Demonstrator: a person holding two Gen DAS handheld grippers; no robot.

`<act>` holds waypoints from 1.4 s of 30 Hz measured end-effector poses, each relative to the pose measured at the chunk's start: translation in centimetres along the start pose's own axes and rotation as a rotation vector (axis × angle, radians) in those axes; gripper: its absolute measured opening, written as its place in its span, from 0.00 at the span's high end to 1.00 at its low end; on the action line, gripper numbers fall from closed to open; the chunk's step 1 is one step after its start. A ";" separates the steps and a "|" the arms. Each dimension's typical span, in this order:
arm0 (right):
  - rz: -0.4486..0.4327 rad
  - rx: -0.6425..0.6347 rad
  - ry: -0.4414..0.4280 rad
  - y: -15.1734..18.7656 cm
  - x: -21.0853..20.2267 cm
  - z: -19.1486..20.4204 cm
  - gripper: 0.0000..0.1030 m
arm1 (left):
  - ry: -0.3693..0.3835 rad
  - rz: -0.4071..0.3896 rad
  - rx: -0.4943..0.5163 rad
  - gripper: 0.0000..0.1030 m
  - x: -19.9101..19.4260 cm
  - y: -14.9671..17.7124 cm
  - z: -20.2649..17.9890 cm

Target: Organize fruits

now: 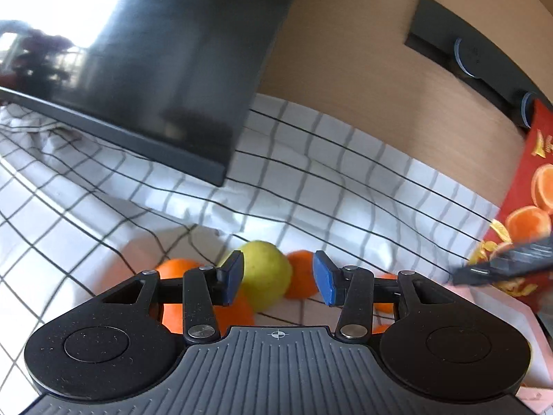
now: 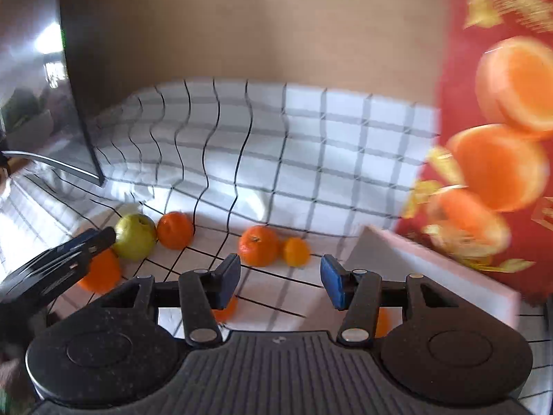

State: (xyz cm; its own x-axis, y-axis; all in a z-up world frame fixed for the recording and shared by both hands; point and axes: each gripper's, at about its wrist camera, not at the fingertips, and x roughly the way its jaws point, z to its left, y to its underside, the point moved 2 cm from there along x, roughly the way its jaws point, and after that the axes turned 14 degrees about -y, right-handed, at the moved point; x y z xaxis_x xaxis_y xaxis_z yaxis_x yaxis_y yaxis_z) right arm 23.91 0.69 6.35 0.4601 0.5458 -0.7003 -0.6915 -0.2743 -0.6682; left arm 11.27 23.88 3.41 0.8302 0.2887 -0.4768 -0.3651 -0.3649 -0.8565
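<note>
Just ahead of left gripper [image 1: 278,278], green apple [image 1: 266,273], jaws parted, nothing gripped

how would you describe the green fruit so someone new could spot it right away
Start at the checked tablecloth in front of the wooden wall, then look near the corner of the dark monitor, where loose fruit lies. The green fruit sits there, touching an orange on its right in the right wrist view. It is the only yellow-green piece; every other fruit is orange.

green apple [image 2: 134,236] upright, touching orange [image 2: 175,230] | two more oranges [image 2: 259,245] touching, apart | all on checked cloth [image 2: 311,145]
</note>
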 end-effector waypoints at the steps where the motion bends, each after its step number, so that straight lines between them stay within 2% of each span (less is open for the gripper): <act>1: 0.007 0.007 0.006 -0.4 1.2 0.1 0.50 | 0.009 -0.001 0.016 0.52 -0.2 0.1 -0.2; 3: 0.015 0.028 0.018 -1.2 3.4 0.1 0.50 | 0.025 -0.012 0.063 0.52 -0.7 0.2 -0.8; 6: 0.048 0.065 0.047 -1.5 6.1 -0.4 0.50 | -0.015 -0.035 0.098 0.52 -0.9 0.3 -1.1; 9: 0.064 0.056 0.104 -1.6 8.5 -0.7 0.49 | -0.043 -0.051 0.027 0.53 -0.6 -0.1 0.6; 12: 0.045 0.022 0.099 -1.6 9.4 -0.3 0.49 | -0.065 -0.046 -0.049 0.53 -0.3 -0.5 2.6; 15: 0.061 -0.003 0.080 -1.5 9.7 0.4 0.49 | -0.049 -0.047 -0.098 0.53 -0.2 -0.7 3.6; 18: 0.089 -0.031 0.069 -1.2 10.7 1.4 0.48 | -0.023 -0.069 -0.092 0.53 -0.4 -0.6 3.3; 20: 0.109 -0.077 0.116 -1.0 11.8 2.0 0.48 | -0.006 -0.067 -0.064 0.52 -0.2 -0.4 2.8; 22: 0.129 -0.115 0.166 -1.0 12.0 2.8 0.56 | 0.006 -0.052 -0.043 0.52 0.3 -0.2 2.6; 23: 0.141 -0.122 0.164 -0.9 11.8 3.1 0.56 | 0.013 -0.046 -0.037 0.52 0.5 -0.1 2.5; 26: 0.134 -0.125 0.084 -0.7 9.3 3.9 0.56 | 0.030 -0.045 -0.040 0.52 0.7 0.1 2.6; 30: 0.107 -0.136 -0.083 1.4 3.0 5.4 0.56 | 0.082 -0.051 -0.033 0.53 0.6 0.2 2.1; 33: 0.127 -0.105 -0.190 5.0 -1.2 5.7 0.56 | 0.172 -0.011 -0.005 0.52 0.9 0.6 1.2; 35: 0.151 -0.072 -0.237 8.1 -3.5 5.2 0.56 | 0.200 -0.006 0.030 0.53 0.9 0.9 0.4; 38: 0.172 -0.056 -0.269 12.6 -5.8 4.9 0.56 | 0.222 -0.002 0.087 0.53 0.7 1.5 -0.7; 42: 0.175 -0.057 -0.199 16.6 -7.3 3.3 0.56 | 0.249 0.016 0.155 0.52 0.8 2.6 -2.1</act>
State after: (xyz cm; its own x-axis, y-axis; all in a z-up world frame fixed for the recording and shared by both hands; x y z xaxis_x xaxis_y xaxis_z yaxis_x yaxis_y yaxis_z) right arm 7.20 -5.23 1.23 0.2139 0.6295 -0.7469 -0.7158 -0.4193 -0.5584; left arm 11.84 21.34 1.20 0.8949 0.0507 -0.4433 -0.4226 -0.2224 -0.8786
